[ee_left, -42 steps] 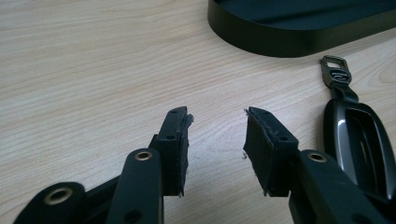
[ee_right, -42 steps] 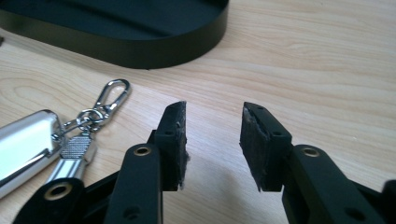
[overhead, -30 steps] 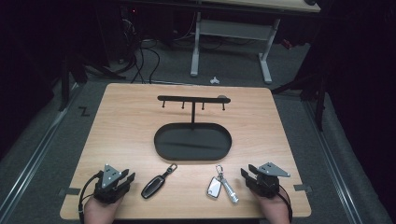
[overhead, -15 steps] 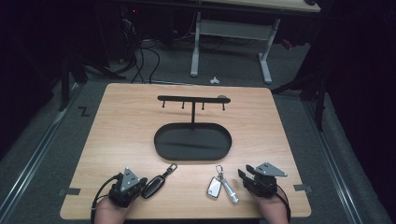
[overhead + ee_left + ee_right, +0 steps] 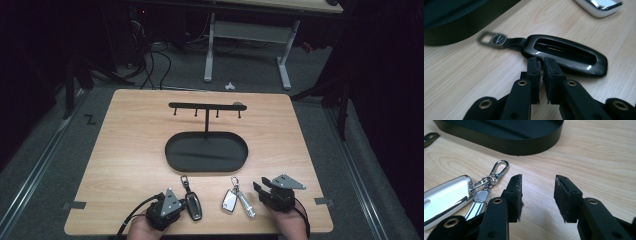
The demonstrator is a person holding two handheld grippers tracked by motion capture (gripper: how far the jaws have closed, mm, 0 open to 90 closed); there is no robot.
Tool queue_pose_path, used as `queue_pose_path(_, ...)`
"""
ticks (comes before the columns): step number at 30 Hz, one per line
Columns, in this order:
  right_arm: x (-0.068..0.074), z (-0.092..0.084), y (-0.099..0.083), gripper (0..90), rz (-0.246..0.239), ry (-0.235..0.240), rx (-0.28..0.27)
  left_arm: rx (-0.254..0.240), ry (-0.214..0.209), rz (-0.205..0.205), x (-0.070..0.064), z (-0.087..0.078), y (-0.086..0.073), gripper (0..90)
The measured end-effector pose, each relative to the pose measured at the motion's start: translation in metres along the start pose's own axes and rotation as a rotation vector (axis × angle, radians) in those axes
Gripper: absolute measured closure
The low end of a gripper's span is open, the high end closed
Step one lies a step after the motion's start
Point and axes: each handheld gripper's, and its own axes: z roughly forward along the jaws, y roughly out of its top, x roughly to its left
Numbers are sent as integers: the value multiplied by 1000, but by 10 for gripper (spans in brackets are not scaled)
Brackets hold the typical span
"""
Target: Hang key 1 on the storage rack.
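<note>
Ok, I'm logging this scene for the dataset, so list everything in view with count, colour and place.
table: one, light wood, centre
key stand: one, black, oval tray with hook bar, mid-table
key fob: one, black, near edge, left of centre
key bunch: one, silver, near edge, right of centre
desk frame: one, white, floor beyond the table
left gripper: one, black, jaws nearly shut at the fob's edge
right gripper: one, black, open beside the bunch

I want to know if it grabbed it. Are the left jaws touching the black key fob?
Touching: left gripper view shows its nearly closed jaws' tips pressed against the black key fob edge.
</note>
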Motion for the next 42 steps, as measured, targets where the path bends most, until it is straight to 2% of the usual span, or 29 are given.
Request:
queue_pose_path(3,3,0,1,587,-7,3,-3,-3,0,7,-2,2,2,777)
queue_pose_path(5,6,0,3,587,-23,11,-9,-8,16,4,1,-1,0,765)
queue_pose_path(6,11,-1,5,590,-44,31,-12,-25,38,-24,7,-5,-4,725)
queue_pose_path(8,17,-1,6,596,-57,52,-13,-51,65,-57,15,-11,-7,672)
queue_pose_path(9,21,-1,7,598,-64,64,-16,-51,65,-57,15,-11,-7,647)
queue_pose_path(10,25,-1,9,608,-77,74,-22,-65,95,-71,24,-20,-11,632)
queue_pose_path(12,34,-1,12,644,-100,92,-27,-74,122,-82,32,-27,-15,614)
queue_pose_path(13,34,-1,12,644,-100,92,-27,-74,122,-82,32,-27,-15,604)
queue_pose_path(14,45,0,15,712,-111,124,-27,-90,142,-117,41,-34,-21,596)
queue_pose_path(16,55,0,19,781,-117,159,-29,-97,162,-144,51,-41,-26,586)
queue_pose_path(17,55,0,19,781,-117,159,-29,-97,162,-144,51,-41,-26,579)
queue_pose_path(18,70,1,23,852,-143,203,-29,-100,181,-165,58,-45,-30,574)
queue_pose_path(20,75,1,24,865,-154,218,-23,-107,185,-181,60,-46,-32,569)
queue_pose_path(21,91,4,27,881,-193,252,-14,-108,187,-185,62,-47,-33,566)
queue_pose_path(22,91,4,27,881,-193,252,-14,-110,188,-190,63,-47,-34,566)
queue_pose_path(23,100,8,27,881,-234,234,8,-106,188,-187,63,-48,-34,563)
queue_pose_path(25,100,10,27,862,-247,214,16,-104,191,-173,61,-49,-35,561)
queue_pose_path(26,96,10,28,815,-233,206,19,-102,191,-166,60,-49,-35,560)
queue_pose_path(27,90,8,28,765,-220,197,13,-100,193,-159,60,-50,-35,558)
queue_pose_path(29,77,5,27,750,-198,135,5,-98,194,-154,59,-51,-35,557)
queue_pose_path(30,70,5,26,742,-177,115,10,-99,195,-152,60,-52,-36,557)
queue_pose_path(31,70,5,26,742,-177,115,10,-99,195,-152,60,-52,-36,556)
queue_pose_path(32,60,7,22,726,-155,82,24,-100,190,-160,60,-51,-35,556)
queue_pose_path(33,57,8,20,708,-155,71,34,-100,190,-160,61,-50,-35,557)
queue_pose_path(37,52,9,17,654,-122,90,52,-91,190,-148,59,-49,-34,556)
queue_pose_path(38,53,5,16,594,-101,110,39,-88,189,-141,58,-49,-34,556)
queue_pose_path(42,63,7,14,542,-124,113,49,-87,189,-146,59,-48,-35,554)
